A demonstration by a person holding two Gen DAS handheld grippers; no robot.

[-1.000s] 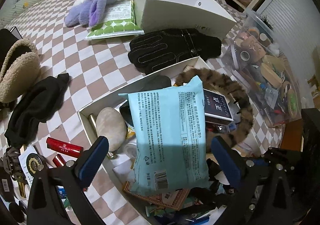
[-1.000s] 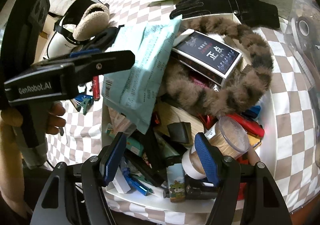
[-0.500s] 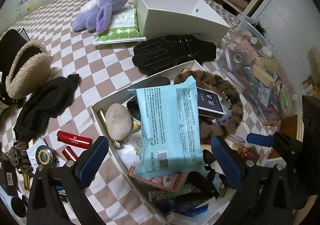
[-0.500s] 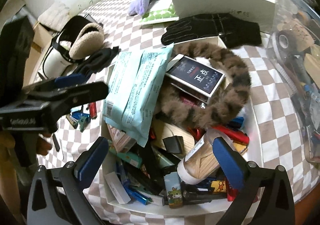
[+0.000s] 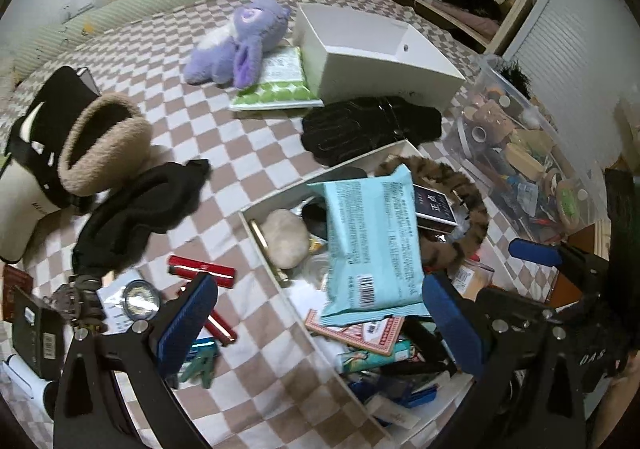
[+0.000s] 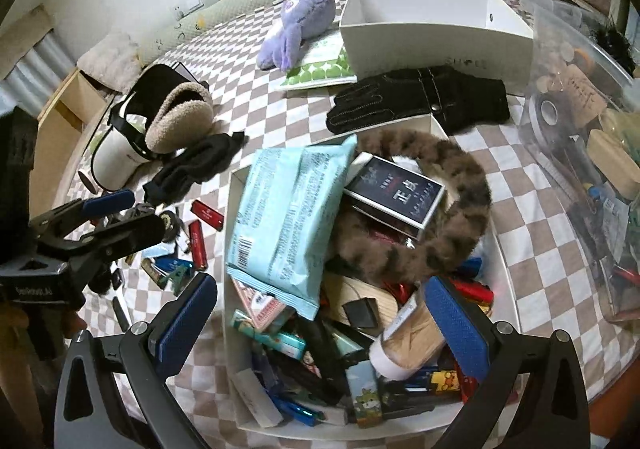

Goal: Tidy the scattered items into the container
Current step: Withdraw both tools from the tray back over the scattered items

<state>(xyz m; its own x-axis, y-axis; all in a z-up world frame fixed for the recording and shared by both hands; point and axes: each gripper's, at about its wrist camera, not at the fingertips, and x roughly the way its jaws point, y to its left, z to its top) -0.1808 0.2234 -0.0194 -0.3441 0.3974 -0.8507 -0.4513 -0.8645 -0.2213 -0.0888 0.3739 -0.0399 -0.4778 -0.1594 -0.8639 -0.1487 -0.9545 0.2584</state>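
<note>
Both our grippers hang with jaws spread wide and nothing between them: the left gripper over the near-left corner of the white box, the right gripper over its near end. That box is already heaped. The pale blue wipes pack lies on top, tilted, with one corner poking past the box's far rim, and the furry leopard-print tail curls around a dark card box.

The worry is the pile. Drop anything more on it and the wipes pack could slide off onto the checked bed cover. Plenty sits loose outside too: the red pocket knives, the black sock and the black gloves. The small red ones are flat and close together, so a wide grab could catch two or just nudge them away.
</note>
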